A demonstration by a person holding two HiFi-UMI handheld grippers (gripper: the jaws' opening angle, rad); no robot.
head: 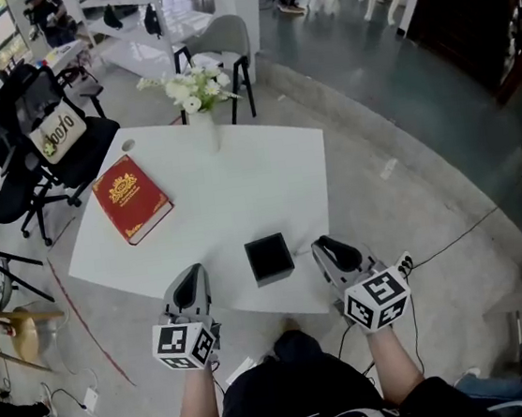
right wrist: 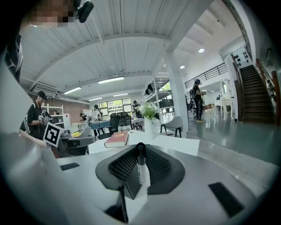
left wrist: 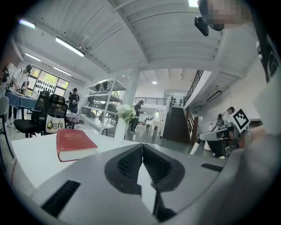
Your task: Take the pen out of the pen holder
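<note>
Right gripper (right wrist: 140, 151) grips a white pen (right wrist: 140, 169) with a black cap, its jaws clamped on the barrel and the pen standing upright between them. Left gripper (left wrist: 142, 151) holds nothing, its jaws pressed together. Both hover at the near edge of the white counter (head: 239, 187), which carries a red book (head: 131, 198) and a vase of white flowers (head: 199, 106). The black pen holder (head: 269, 257) sits between the two grippers, just beside the right one.
</note>
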